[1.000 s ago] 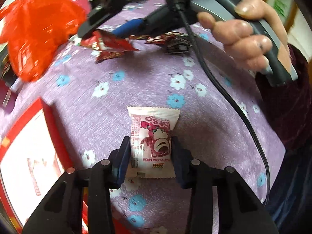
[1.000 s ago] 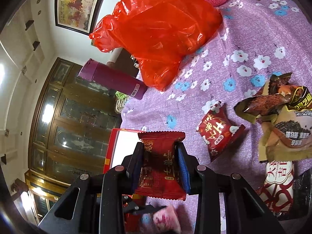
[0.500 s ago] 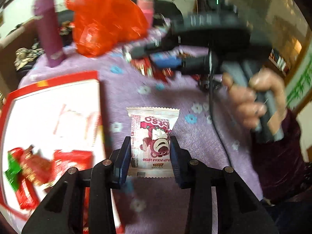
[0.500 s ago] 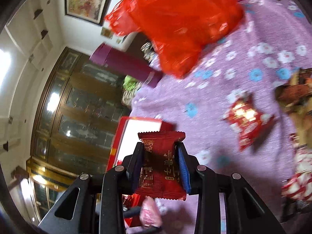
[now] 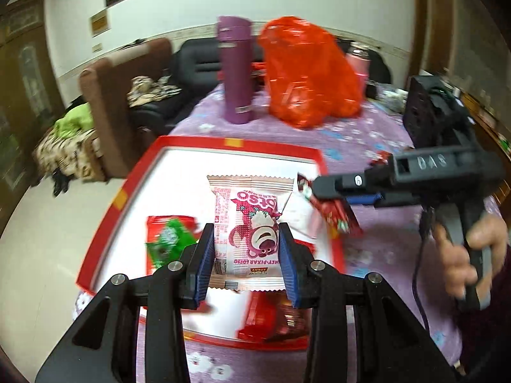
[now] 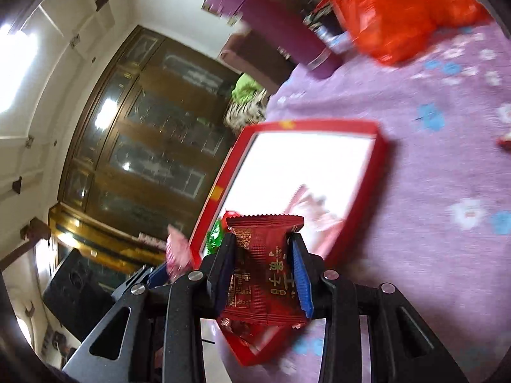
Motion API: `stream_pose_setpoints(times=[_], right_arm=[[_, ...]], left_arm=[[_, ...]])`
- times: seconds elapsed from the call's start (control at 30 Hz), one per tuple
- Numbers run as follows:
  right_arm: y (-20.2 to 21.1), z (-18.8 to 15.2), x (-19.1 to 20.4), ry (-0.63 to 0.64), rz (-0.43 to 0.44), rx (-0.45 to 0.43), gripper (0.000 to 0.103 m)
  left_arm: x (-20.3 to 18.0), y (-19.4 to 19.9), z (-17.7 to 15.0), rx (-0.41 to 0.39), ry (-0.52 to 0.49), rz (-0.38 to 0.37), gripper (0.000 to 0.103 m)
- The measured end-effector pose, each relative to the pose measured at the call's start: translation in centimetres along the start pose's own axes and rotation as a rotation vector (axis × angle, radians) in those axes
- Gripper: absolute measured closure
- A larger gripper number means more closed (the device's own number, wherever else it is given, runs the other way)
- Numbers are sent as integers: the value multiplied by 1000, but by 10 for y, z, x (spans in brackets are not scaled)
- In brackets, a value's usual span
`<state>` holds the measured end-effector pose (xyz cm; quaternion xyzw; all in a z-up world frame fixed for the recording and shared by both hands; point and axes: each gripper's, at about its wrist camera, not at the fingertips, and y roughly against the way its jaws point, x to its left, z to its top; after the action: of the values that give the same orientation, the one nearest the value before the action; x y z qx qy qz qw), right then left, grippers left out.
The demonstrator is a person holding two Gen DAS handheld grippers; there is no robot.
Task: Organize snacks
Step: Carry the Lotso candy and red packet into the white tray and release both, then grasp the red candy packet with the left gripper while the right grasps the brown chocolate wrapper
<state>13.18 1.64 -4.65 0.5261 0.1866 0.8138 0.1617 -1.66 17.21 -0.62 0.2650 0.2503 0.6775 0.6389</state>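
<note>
In the left wrist view, the left gripper [image 5: 247,261] is seen closed on a pink-and-white snack packet [image 5: 250,229], which is pinched between the blue pads. A second ago this packet was held over bare purple cloth; now it is held above the white inside of the red-rimmed box [image 5: 223,143], which has come fully into view. "OTSO" and, upside down, "PIXAR LOTSO" can be read on the packet, beside a pink bear face. A green-and-red packet [image 5: 167,236] and red wrappers [image 5: 271,319] are seen lying in the box. The right gripper [image 5: 322,188] is shown from the side at the box's right edge, clamped on a dark red packet [image 5: 335,214], with "0A9" embossed on its body. A purple flask [image 5: 235,70] and an orange-red plastic bag [image 5: 309,73] are seen standing beyond the box.

In the right wrist view, the right gripper [image 6: 263,271] is seen shut on the dark red packet [image 6: 263,271], printed with gold Chinese characters; the small print cannot be read. Earlier only a corner of the box showed; now the box [image 6: 306,126] lies directly ahead on the flowered purple tablecloth [image 6: 447,166]. Only here is a dark glass-fronted cabinet [image 6: 143,159] shown, and the pink packet [image 6: 179,252] appears as a blur at the left.
</note>
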Motion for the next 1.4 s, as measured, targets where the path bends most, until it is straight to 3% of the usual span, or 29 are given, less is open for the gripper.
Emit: stream_pose_setpoints(times=[0.2, 0.7, 0.87, 0.93, 1.0, 1.1, 1.2, 1.4], right_arm=[[-34, -8, 21, 66, -44, 32, 68], [-33, -22, 20, 144, -154, 23, 66], [-18, -21, 23, 149, -142, -26, 62], [-10, -20, 23, 148, -145, -46, 62], [-4, -17, 22, 147, -150, -59, 59], [11, -10, 15, 122, -157, -85, 55], [35, 3, 3, 92, -212, -139, 54], [116, 27, -39, -27, -345, -283, 48]], left_arm=[[9, -26, 3, 21, 29, 60, 67], [-4, -51, -3, 91, -13, 170, 65], [-7, -52, -3, 101, -20, 205, 64], [-8, -50, -2, 97, -23, 222, 59], [-8, -46, 0, 83, -23, 244, 46], [-10, -39, 4, 48, -25, 272, 39], [-18, -34, 10, 19, -42, 283, 27], [-57, -33, 24, -15, -128, 231, 26]])
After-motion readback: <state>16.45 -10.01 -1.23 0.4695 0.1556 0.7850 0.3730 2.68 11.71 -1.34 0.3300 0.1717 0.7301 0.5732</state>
